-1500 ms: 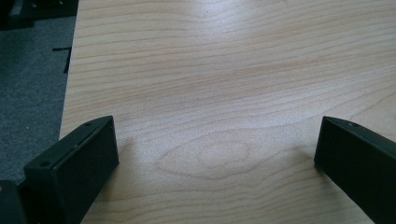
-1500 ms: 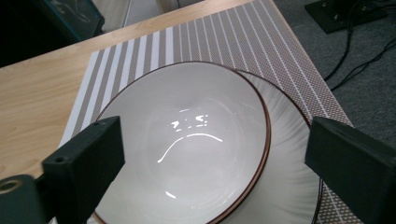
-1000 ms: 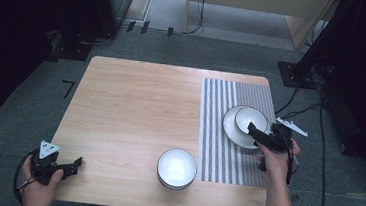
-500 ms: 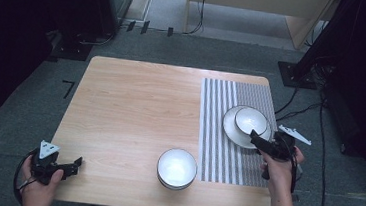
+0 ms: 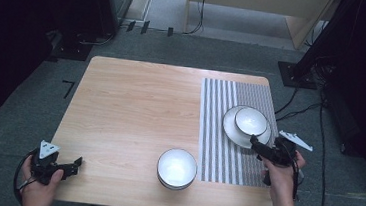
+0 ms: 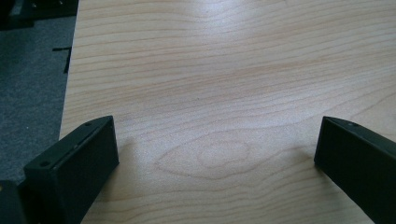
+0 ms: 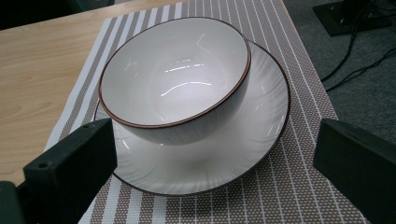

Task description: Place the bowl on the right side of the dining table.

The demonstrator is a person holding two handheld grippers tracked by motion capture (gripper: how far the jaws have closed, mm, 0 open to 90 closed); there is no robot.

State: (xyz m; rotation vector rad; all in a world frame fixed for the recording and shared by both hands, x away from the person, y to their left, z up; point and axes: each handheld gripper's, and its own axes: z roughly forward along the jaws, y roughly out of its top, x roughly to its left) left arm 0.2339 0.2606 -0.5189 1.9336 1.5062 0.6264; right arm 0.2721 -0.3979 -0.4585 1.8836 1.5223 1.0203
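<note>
Bowl [image 7: 175,81] showing white glaze, thin brown rim line. Plate [image 7: 261,140] under it showing white, dark rim edge. Placemat [image 5: 220,116] carrying beige-and-white stripes. Second bowl [image 5: 177,168] showing white. Table [image 5: 135,114] showing pale wood grain. Gripper jaws showing black.

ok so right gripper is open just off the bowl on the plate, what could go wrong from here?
1. The bowl sits off-centre on the plate, toward its far left in the right gripper view; a nudge could slide or tip it.
2. The right gripper has its jaws wide and low by the plate rim, so it could catch the rim and drag plate and striped mat.
3. The plate lies near the table's right edge.
</note>
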